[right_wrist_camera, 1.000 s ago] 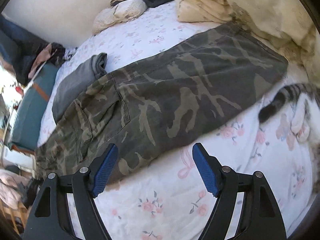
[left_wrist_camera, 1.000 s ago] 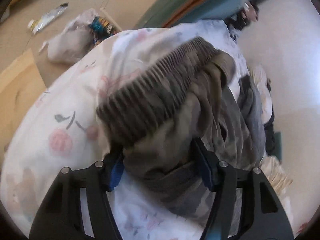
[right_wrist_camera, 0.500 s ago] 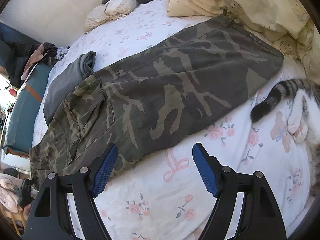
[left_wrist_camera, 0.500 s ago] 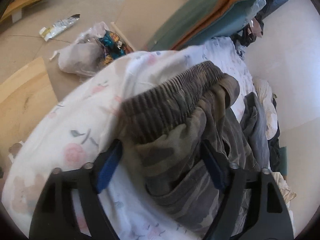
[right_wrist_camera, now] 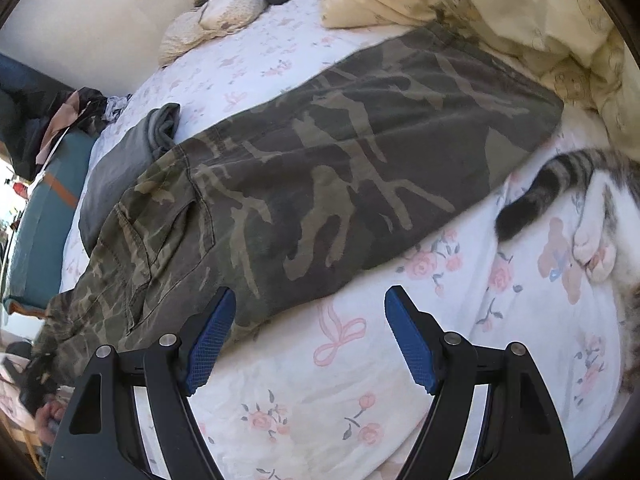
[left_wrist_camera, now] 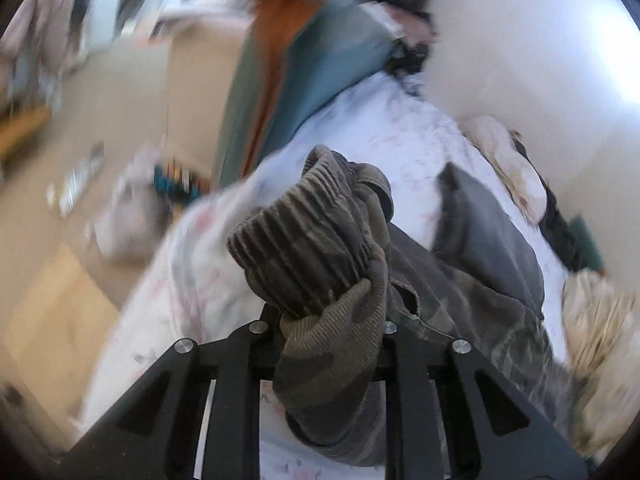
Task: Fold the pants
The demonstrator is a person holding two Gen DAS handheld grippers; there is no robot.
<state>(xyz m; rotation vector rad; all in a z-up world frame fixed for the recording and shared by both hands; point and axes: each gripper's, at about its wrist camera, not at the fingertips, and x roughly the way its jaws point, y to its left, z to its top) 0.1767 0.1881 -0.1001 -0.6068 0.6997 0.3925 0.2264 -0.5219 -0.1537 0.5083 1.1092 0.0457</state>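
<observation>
Pants (right_wrist_camera: 328, 184) lay flat across bed (right_wrist_camera: 360, 400), long axis from foot edge to pillow end. Left gripper (left_wrist_camera: 326, 320) jaws closing on ribbed cuff (left_wrist_camera: 304, 240), cloth between them. Right gripper (right_wrist_camera: 308, 340) jaws wide open, empty, beside pants' near edge.

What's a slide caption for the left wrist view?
Left gripper closing on the ribbed cuff of the camouflage pants, over the floral bedsheet.
</observation>
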